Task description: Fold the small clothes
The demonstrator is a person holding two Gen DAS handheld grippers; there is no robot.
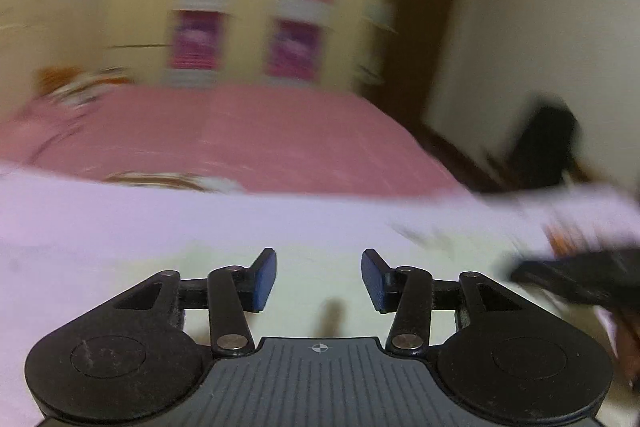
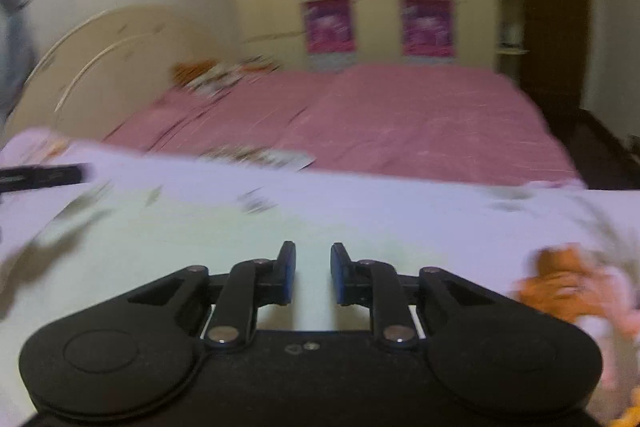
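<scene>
Pale cloth, cream at the middle and lilac toward its edges, lies spread flat just under both cameras — this is the small garment (image 1: 168, 227) the task concerns, and it fills the near half of each view, with faint blurred printed marks scattered over it. It rests on a bed whose pink bedspread (image 1: 256, 131) stretches away behind it toward a cream wardrobe (image 1: 248, 7) with four purple panels. In my judgement the piece has been laid out smooth so that a fold can be made cleanly.

The left tool (image 1: 319, 281) hovers low over the cream part with its blue pads well apart and nothing between them; it has hold of nothing. The right tool (image 2: 313, 275) hangs over the same cloth farther right, its pads only a little apart, the gap bare, so it too grips nothing. The right tool's dark tip shows blurred at the right edge of the left view, so the two sit side by side, likely placed to take two points of one edge together.

An orange print (image 2: 560, 287) lies near on the right — toy or pattern, I cannot tell. Both views are smeared.
</scene>
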